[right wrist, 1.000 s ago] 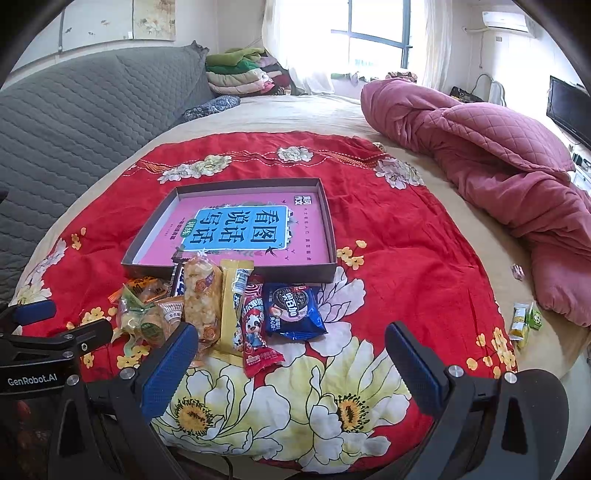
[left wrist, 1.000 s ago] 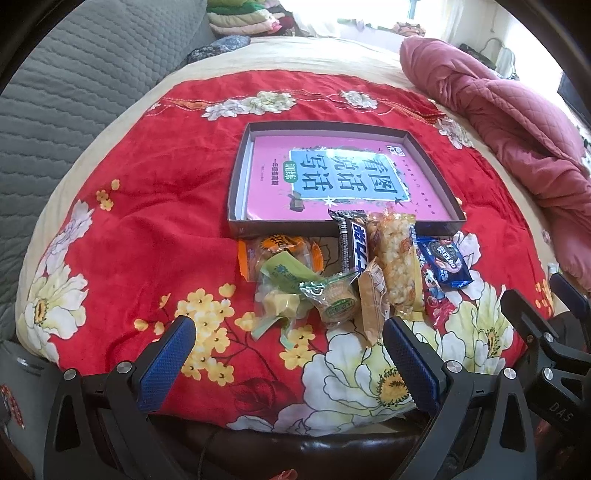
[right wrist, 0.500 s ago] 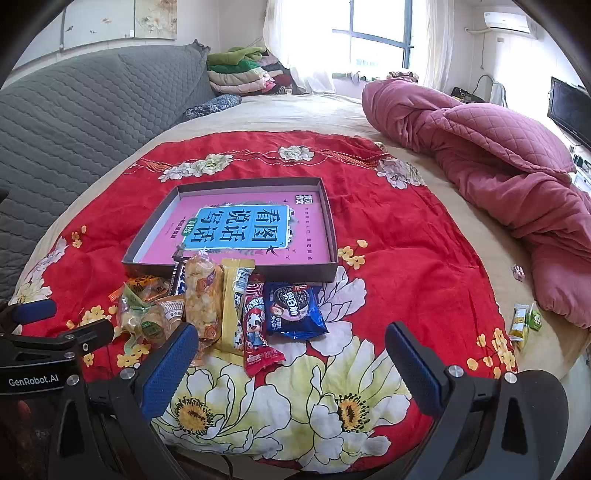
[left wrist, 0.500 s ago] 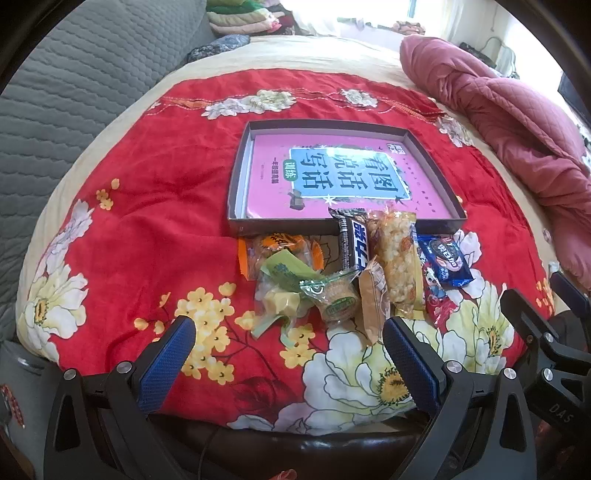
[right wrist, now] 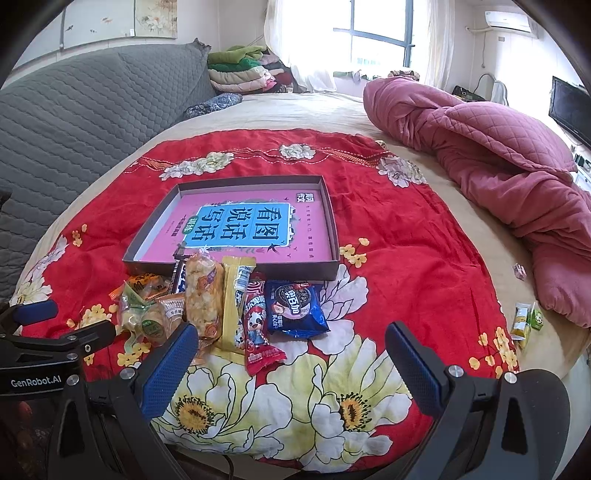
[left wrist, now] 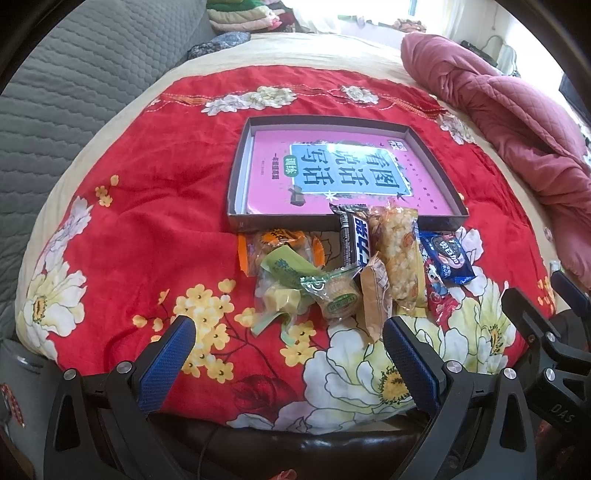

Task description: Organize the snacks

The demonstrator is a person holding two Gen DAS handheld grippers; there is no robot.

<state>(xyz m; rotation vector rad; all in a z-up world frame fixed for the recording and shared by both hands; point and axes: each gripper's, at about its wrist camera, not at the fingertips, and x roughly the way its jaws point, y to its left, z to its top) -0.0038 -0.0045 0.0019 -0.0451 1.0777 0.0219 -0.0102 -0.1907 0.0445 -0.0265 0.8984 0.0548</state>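
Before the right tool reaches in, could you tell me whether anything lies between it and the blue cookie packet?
Nothing visible does: only bare red cloth lies between the open right tool and the blue cookie packet; the red snack packet sits beside it.

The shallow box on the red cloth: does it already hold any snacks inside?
No snacks inside. The box holds only a pink book; the snacks lie on the cloth by its near wall, one dark bar leaning onto the rim.

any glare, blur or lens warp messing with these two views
Left wrist view: strong fisheye bowing of the red blanket, soft washed-out haze at the top, snack pile readable. Right wrist view: window blown out white, sharper overall, tray edges curved.
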